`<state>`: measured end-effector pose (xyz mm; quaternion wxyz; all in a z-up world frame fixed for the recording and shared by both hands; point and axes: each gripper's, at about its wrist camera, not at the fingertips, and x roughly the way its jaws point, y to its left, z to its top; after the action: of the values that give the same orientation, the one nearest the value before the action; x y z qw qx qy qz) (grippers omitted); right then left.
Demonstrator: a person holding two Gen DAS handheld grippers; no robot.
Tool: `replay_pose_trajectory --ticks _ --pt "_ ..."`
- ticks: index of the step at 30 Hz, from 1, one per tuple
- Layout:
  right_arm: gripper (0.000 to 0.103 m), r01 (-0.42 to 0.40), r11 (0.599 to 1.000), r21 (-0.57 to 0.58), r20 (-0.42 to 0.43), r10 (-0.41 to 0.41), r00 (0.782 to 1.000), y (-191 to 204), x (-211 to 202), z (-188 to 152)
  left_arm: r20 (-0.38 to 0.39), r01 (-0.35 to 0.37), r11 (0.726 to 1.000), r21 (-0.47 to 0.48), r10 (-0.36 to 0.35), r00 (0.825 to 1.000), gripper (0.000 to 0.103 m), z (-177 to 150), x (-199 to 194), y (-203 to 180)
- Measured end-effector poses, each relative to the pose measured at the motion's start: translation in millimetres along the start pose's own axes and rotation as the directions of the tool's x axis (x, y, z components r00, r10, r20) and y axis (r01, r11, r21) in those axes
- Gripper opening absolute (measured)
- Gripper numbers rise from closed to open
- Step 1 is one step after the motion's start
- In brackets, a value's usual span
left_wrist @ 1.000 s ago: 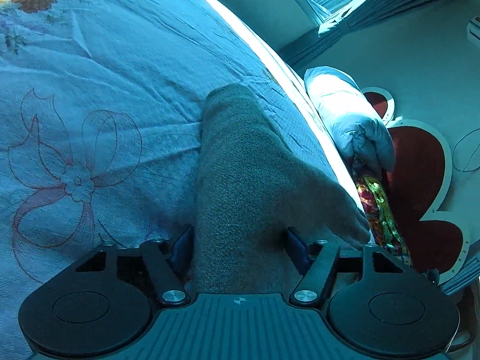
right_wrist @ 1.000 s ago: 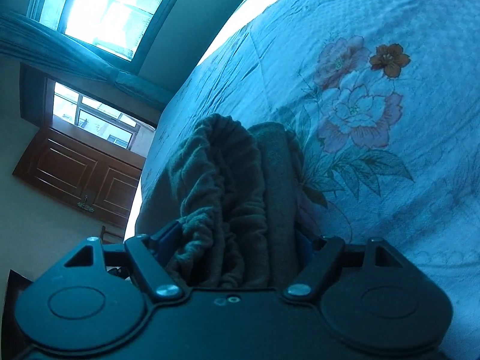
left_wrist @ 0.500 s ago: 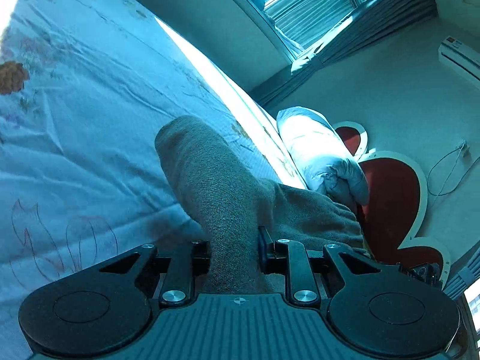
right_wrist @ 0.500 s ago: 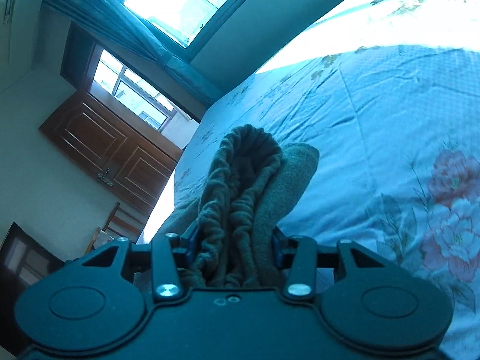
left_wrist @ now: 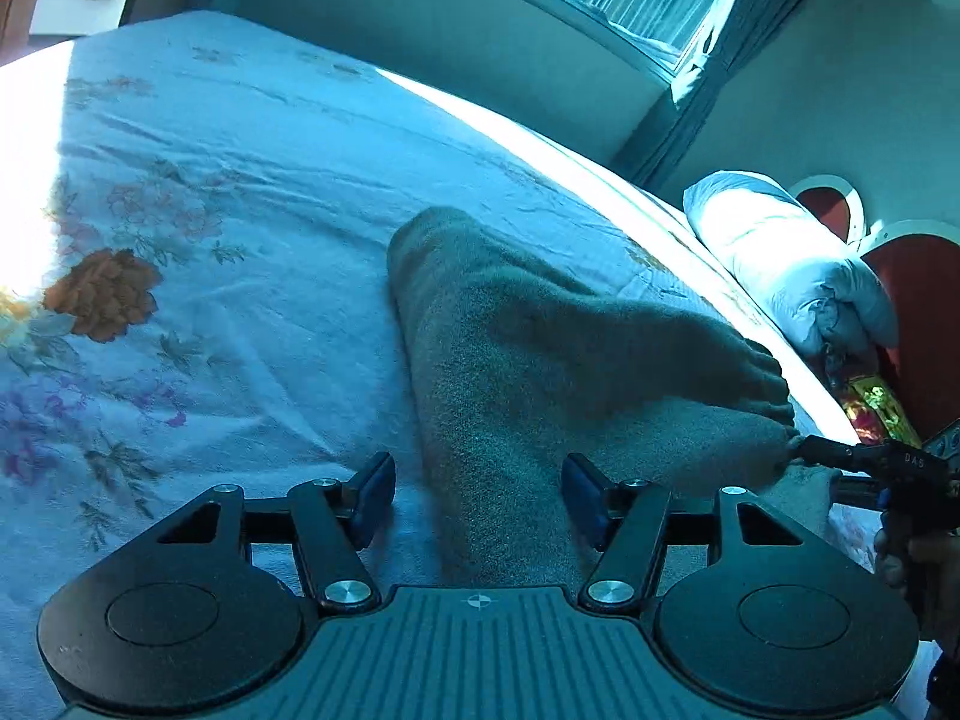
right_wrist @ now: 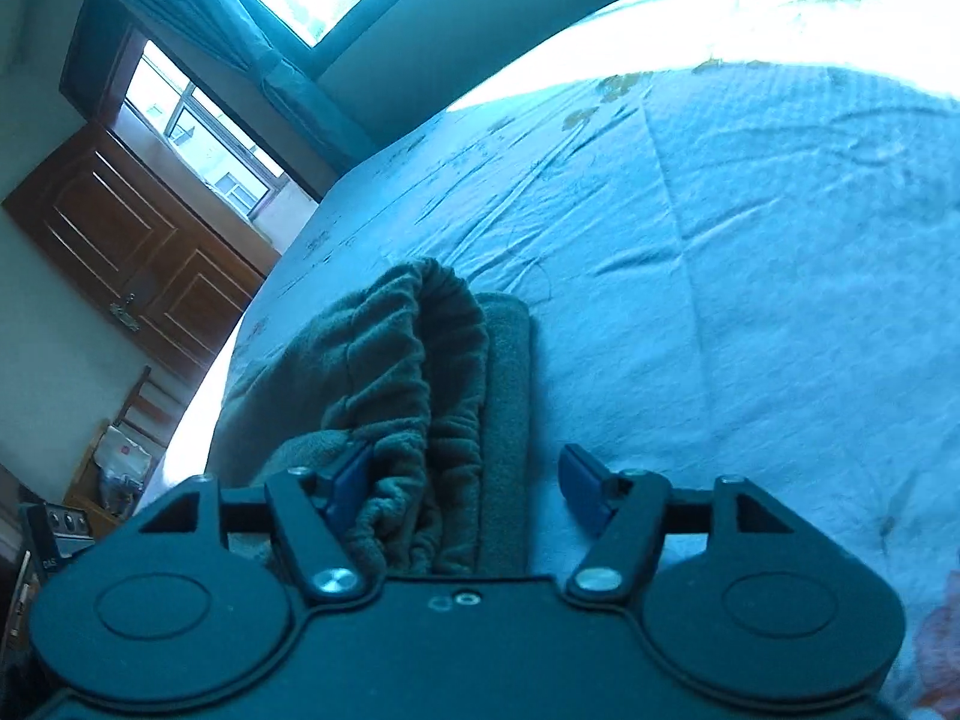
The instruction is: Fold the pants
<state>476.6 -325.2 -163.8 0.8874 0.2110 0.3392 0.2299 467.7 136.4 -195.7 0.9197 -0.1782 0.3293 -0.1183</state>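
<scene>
Grey-green fleece pants [left_wrist: 528,360] lie folded on the floral bedsheet [left_wrist: 210,180]. My left gripper [left_wrist: 480,495] is open, its blue pads either side of the folded leg edge without pinching it. My right gripper [right_wrist: 465,489] is open too, with the gathered elastic waistband [right_wrist: 438,372] lying between its pads. The right gripper's tip also shows at the right edge of the left wrist view [left_wrist: 870,459], at the waistband end of the pants.
A pale pillow [left_wrist: 786,264] and a red heart-shaped headboard [left_wrist: 918,312] stand beyond the bed's right edge. A wooden door [right_wrist: 138,234], windows and curtains lie past the bed's far side. A chair with a bag [right_wrist: 120,456] stands near the door.
Both grippers were shut on the pants half a second ago and have now opened. The pants have settled on the bed.
</scene>
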Motion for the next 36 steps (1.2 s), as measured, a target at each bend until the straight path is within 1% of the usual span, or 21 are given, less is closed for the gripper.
replay_pose_trajectory --ticks 1,3,4,5,6,7,8,9,10,12,14,15,16,17,22,24,26,30,32,34,36 --pt "0.063 -0.005 1.0 -0.028 0.027 0.006 1.0 6.7 -8.5 2.3 0.048 -0.029 0.998 0.051 0.027 0.998 0.062 -0.8 -15.3 -5.7" --pt "0.063 -0.051 0.996 -0.067 0.056 0.055 0.997 23.5 -22.4 4.1 0.095 -0.096 0.988 0.118 0.085 0.992 0.062 -1.5 -31.7 -17.0" --pt "0.063 -0.036 0.994 -0.1 0.063 0.042 0.997 36.6 -19.2 8.8 0.12 -0.133 0.98 0.151 0.115 0.986 0.063 -2.9 -40.3 -22.9" --pt "0.064 -0.02 0.991 -0.136 0.058 0.028 0.998 45.7 -17.1 6.1 0.136 -0.166 0.97 0.176 0.143 0.98 0.066 -6.4 -44.4 -31.1" --pt "0.064 -0.009 0.986 -0.168 0.036 0.015 0.999 52.6 -10.1 1.5 0.143 -0.182 0.963 0.199 0.155 0.978 0.078 -11.6 -45.5 -37.8" --pt "0.064 0.016 0.982 -0.186 0.011 -0.015 1.0 54.5 -4.0 -4.0 0.145 -0.2 0.956 0.214 0.172 0.974 0.088 -15.8 -43.8 -43.5" --pt "0.065 0.106 0.969 -0.224 -0.038 -0.118 0.992 53.2 11.0 -11.5 0.129 -0.233 0.943 0.236 0.208 0.97 0.09 -22.7 -38.3 -46.6" --pt "0.073 0.156 0.961 -0.227 -0.051 -0.172 0.984 47.2 19.5 -16.5 0.073 -0.28 0.92 0.274 0.27 0.96 0.09 -31.3 -29.0 -46.1" --pt "0.079 0.156 0.973 -0.168 -0.053 -0.167 0.985 36.1 21.8 -13.8 0.064 -0.279 0.927 0.253 0.272 0.96 0.091 -35.9 -26.7 -42.6" --pt "0.08 0.135 0.99 -0.047 -0.067 -0.137 0.988 29.5 7.0 -10.2 0.052 -0.283 0.944 0.169 0.278 0.959 0.091 -31.4 -38.2 -40.5" --pt "0.08 0.15 0.985 -0.084 0.001 -0.15 0.989 48.0 -22.4 -11.4 0.096 -0.32 0.927 0.193 0.307 0.947 0.091 -32.4 -58.0 -52.8" --pt "0.08 0.161 0.98 -0.118 0.029 -0.159 0.987 57.7 -38.5 -13.7 0.118 -0.33 0.919 0.216 0.311 0.943 0.091 -35.0 -71.3 -61.2" --pt "0.081 0.166 0.977 -0.137 0.055 -0.16 0.986 66.4 -56.5 -17.5 0.129 -0.335 0.914 0.228 0.312 0.941 0.1 -37.0 -82.6 -67.3" --pt "0.081 0.161 0.976 -0.149 0.07 -0.152 0.986 74.7 -73.2 -22.0 0.143 -0.341 0.912 0.229 0.315 0.938 0.103 -40.2 -96.7 -73.9" --pt "0.083 0.168 0.962 -0.214 0.114 -0.146 0.983 118.3 -153.7 -63.2 0.226 -0.364 0.907 0.213 0.317 0.921 0.103 -65.7 -173.5 -111.4" --pt "0.083 0.179 0.957 -0.229 0.131 -0.152 0.98 133.1 -183.8 -83.5 0.24 -0.349 0.91 0.222 0.296 0.925 0.103 -81.4 -204.3 -129.2" --pt "0.084 0.205 0.952 -0.226 0.161 -0.171 0.972 145.9 -212.5 -101.0 0.261 -0.357 0.906 0.226 0.297 0.918 0.103 -98.2 -232.1 -145.0" --pt "0.084 0.258 0.94 -0.224 0.191 -0.217 0.957 164.4 -257.0 -127.0 0.27 -0.345 0.916 0.205 0.286 0.92 0.103 -132.4 -281.6 -169.8" --pt "0.084 0.259 0.937 -0.237 0.188 -0.217 0.958 174.3 -273.9 -139.0 0.28 -0.339 0.922 0.187 0.28 0.918 0.103 -146.7 -303.5 -178.6" --pt "0.084 0.263 0.927 -0.266 0.186 -0.218 0.958 185.7 -286.6 -152.3 0.296 -0.294 0.943 0.159 0.238 0.925 0.103 -159.5 -324.8 -184.0" --pt "0.084 0.271 0.916 -0.297 0.186 -0.222 0.957 196.9 -296.1 -163.6 0.302 -0.268 0.952 0.148 0.215 0.929 0.103 -171.7 -342.4 -192.0"
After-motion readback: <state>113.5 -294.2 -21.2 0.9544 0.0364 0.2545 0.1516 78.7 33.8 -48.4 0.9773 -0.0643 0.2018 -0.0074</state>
